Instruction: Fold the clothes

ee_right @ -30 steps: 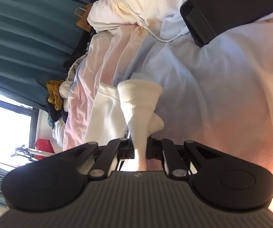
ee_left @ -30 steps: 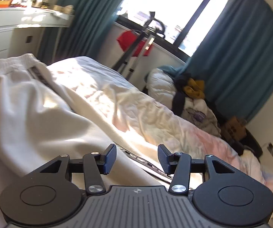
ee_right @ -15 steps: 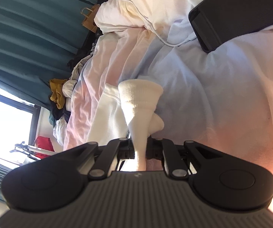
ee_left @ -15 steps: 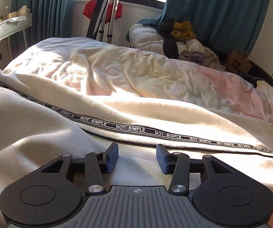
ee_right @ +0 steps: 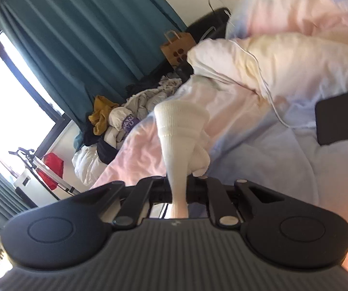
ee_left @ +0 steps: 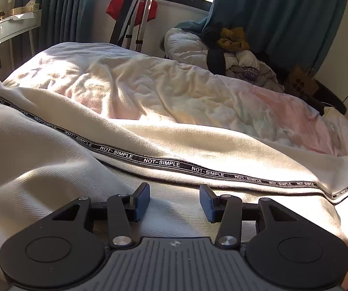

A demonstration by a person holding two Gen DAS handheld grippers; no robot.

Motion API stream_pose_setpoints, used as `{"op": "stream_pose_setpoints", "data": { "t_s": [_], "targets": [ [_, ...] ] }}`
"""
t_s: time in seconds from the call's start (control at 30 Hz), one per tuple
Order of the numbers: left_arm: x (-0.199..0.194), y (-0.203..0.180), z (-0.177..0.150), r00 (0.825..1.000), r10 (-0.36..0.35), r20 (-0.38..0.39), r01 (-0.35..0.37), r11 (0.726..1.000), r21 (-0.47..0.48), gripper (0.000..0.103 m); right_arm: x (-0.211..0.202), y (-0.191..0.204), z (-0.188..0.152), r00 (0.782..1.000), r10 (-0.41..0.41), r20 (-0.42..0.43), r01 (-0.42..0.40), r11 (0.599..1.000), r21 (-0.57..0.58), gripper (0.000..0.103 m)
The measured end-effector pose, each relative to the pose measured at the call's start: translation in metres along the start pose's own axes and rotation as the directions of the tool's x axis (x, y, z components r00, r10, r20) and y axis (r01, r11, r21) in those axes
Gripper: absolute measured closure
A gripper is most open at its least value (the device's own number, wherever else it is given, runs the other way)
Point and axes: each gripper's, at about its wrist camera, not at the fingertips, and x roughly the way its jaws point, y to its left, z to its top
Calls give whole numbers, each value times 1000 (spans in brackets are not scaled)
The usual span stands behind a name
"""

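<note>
Your right gripper (ee_right: 178, 181) has swung the clamped ribbed cuff (ee_right: 181, 121) upward for folding, while your left gripper (ee_left: 174, 200) hovers, jaws apart, above the cream trousers (ee_left: 52, 169).

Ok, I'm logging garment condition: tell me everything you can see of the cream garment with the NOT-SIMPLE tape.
The cream garment looks like a ribbed knit, soft and thick, lying rumpled across the bed in sunlight. A black tape printed NOT-SIMPLE in white runs along one seam. The open left gripper hovers low over it, touch unclear. The right gripper pinches its ribbed cuff.
</note>
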Motion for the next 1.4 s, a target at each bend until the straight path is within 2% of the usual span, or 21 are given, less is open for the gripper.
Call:
{"op": "stream_pose_setpoints", "data": {
  "t_s": [0.13, 0.27, 0.33, 0.43, 0.53, 0.63, 0.77, 0.87, 0.9, 0.97, 1.07, 1.17, 1.27, 1.4],
  "targets": [
    [-1, 4, 3, 1000, -8, 1, 8, 1000, -23, 56, -21, 63, -9, 996, 61, 64, -48, 981, -188, 93],
    [-4, 12, 6, 1000, -20, -2, 20, 998, -57, 58, -39, 121, -25, 985, 154, 84, -124, 949, -291, 93],
    [-5, 16, 8, 1000, -27, -4, 27, 997, -75, 59, -47, 149, -39, 977, 199, 79, -159, 923, -352, 93],
    [-12, 26, 12, 999, -40, 17, 42, 991, -128, 59, -56, 190, -68, 962, 268, 46, -218, 862, -457, 93],
    [-21, 43, 16, 996, -72, 50, 81, 974, -211, 59, -64, 223, -110, 947, 321, -14, -271, 775, -571, 93],
    [-25, 59, 20, 988, -134, 77, 151, 948, -281, 57, -66, 244, -169, 935, 336, -109, -318, 664, -677, 93],
    [-17, 63, 19, 983, -177, 53, 184, 936, -300, 57, -51, 246, -264, 929, 231, -291, -368, 483, -794, 93],
    [-16, 59, 18, 979, -200, 47, 205, 935, -289, 54, -51, 236, -306, 933, 194, -303, -356, 379, -854, 93],
    [-15, 58, 18, 976, -214, 47, 219, 932, -289, 53, -53, 235, -312, 933, 196, -301, -354, 359, -864, 93],
    [-14, 57, 17, 967, -250, 51, 253, 921, -296, 53, -57, 235, -311, 929, 218, -300, -361, 353, -863, 93],
    [-15, 54, 18, 958, -276, 72, 285, 913, -293, 53, -70, 241, -300, 923, 271, -274, -364, 375, -853, 92],
    [-21, 55, 19, 951, -288, 108, 308, 903, -300, 49, -82, 246, -296, 906, 324, -273, -389, 381, -839, 92],
    [-22, 59, 21, 949, -290, 124, 315, 895, -316, 48, -87, 244, -305, 881, 341, -329, -444, 351, -824, 92],
    [-19, 61, 21, 953, -278, 121, 303, 896, -326, 48, -83, 235, -327, 867, 320, -382, -478, 320, -818, 92]
  ]
}}
